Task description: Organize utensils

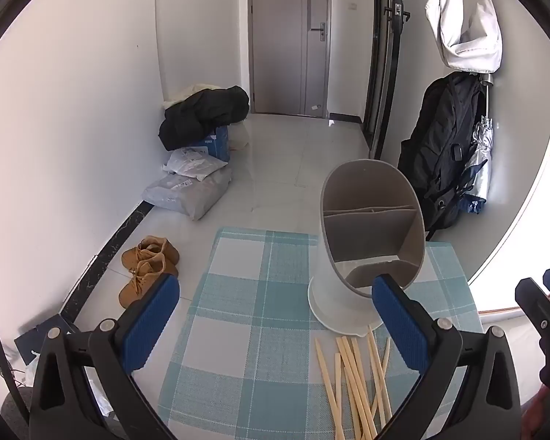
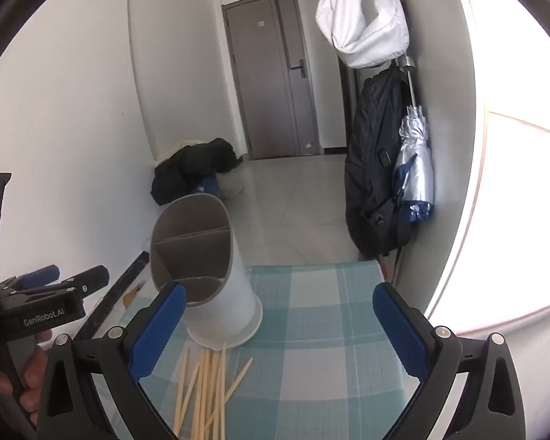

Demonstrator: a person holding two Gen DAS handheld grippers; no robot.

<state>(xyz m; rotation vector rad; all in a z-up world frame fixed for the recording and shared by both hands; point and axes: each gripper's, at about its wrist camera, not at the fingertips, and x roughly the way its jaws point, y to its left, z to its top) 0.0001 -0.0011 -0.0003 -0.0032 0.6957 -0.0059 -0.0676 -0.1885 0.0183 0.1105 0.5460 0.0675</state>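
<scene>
Fingers of both grippers [image 1: 275, 324] [image 2: 278, 321] spread wide over one holder [image 1: 363, 242] and loose chopsticks [image 1: 352, 377].

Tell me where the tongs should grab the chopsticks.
Take one outer stick of the chopsticks mid-shaft, coming from above with the right tongs across its length. They lie flat and crisscrossed on the cloth, so the pile's centre is tangled.

The left gripper [image 1: 275, 315] has a black plastic frame with triangular cut-outs and silver round screw heads at its pivots. Its two fingers carry blue, finely ribbed pads [image 1: 152, 324]. The right gripper [image 2: 278, 324] is built the same. At the lower left of the right wrist view, white lettering reads "GenRobot.AI" on a black block, above a hand [image 2: 25, 377].
</scene>
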